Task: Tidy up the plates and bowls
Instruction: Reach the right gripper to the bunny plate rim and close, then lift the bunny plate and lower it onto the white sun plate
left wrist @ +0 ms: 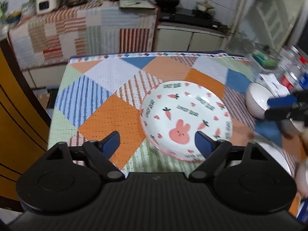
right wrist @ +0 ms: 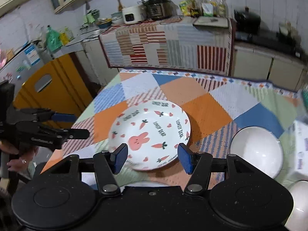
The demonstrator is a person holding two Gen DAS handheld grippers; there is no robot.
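Observation:
A white plate with a pink bunny and carrots lies flat on the patchwork tablecloth. My left gripper stands open wide near the plate's near left edge, nothing between its pads. It also shows at the left of the right wrist view. My right gripper is open over the plate's near rim, its pads not pressing on it. In the left wrist view, my right gripper sits in front of a white bowl.
A second white dish lies at the near right. Bottles and a white box crowd the table's right edge. A yellow board stands left of the table. A cloth-covered counter runs behind.

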